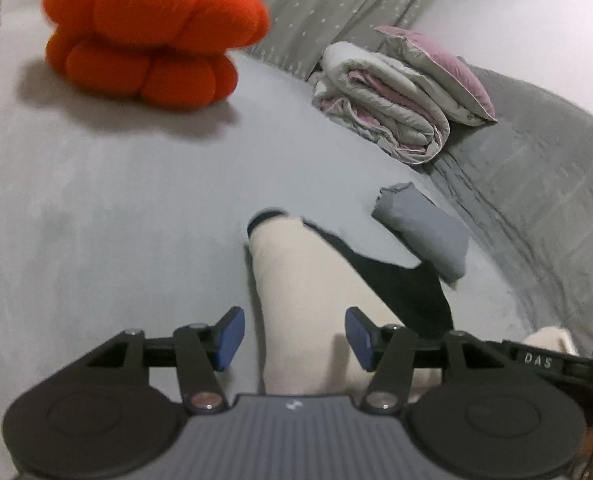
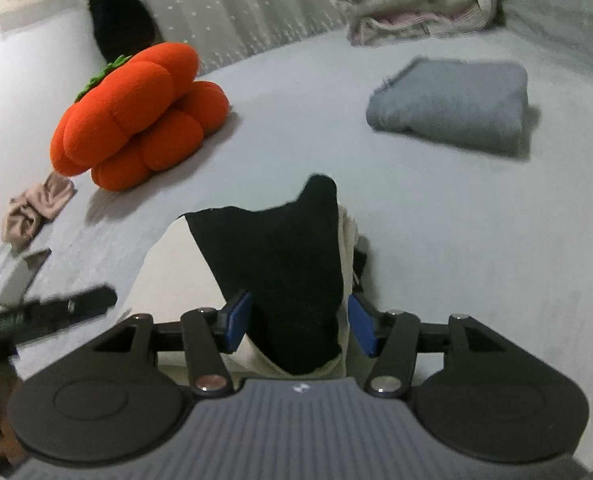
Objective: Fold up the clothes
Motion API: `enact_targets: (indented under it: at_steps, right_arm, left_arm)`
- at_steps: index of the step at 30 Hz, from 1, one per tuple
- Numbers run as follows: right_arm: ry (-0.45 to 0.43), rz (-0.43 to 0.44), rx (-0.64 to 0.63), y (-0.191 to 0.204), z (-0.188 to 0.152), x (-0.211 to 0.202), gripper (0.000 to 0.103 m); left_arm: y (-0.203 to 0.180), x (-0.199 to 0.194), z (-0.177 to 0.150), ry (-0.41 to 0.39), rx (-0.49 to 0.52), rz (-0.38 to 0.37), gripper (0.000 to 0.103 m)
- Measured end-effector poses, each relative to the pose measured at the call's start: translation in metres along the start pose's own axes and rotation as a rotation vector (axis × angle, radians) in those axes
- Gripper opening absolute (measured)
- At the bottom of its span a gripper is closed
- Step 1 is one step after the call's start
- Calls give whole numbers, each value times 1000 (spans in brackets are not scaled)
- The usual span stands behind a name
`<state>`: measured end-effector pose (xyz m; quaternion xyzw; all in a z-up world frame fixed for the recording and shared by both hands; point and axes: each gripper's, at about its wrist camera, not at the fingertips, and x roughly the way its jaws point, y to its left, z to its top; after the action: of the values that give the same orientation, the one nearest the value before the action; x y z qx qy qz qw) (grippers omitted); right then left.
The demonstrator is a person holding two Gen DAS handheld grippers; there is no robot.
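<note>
Cream-and-black garment [image 2: 272, 280] lies, seemingly ungripped, between open grippers.

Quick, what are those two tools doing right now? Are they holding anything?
Left tool: open, holding nothing; the cream and black garment lies between its pads.
Right tool: open, pads clear of the same garment.

The orange plush pumpkin [image 1: 152, 32] is cut off by the top edge in the left wrist view and motion-blurred. A dark shape [image 2: 120, 20] behind it stays unreadable — too dim. The cream-and-black garment [image 2: 272, 280] runs under the right gripper's body — its near end hidden.
</note>
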<state>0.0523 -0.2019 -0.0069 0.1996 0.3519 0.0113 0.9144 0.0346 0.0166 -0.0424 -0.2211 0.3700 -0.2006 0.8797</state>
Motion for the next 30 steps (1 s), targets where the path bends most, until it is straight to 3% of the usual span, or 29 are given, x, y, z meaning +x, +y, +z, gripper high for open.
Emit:
enact_targets:
  at_steps: [4,13,18,26,29,30]
  right_arm:
    - [26,24,99,-13,1,-2,63]
    - [111,146,466,-58,4,18,64]
    - [130,219,634,-75,-5,36,64]
    - [96,247,635,-67,-5,41,65]
    - [93,240,595,-61,-7,40,56]
    - [91,239,586,-59,-10,39,53]
  left_arm:
    - [14,14,2,67,-153,-82,58]
    - [34,64,1,180,-416,-156,60]
    - [34,73,3,200,-457,-186,61]
    - [34,77,0,171,-470,-212,62]
    - [33,75,-1,149,-462,-212,60]
    - [32,74,0,144,-459,-203,55]
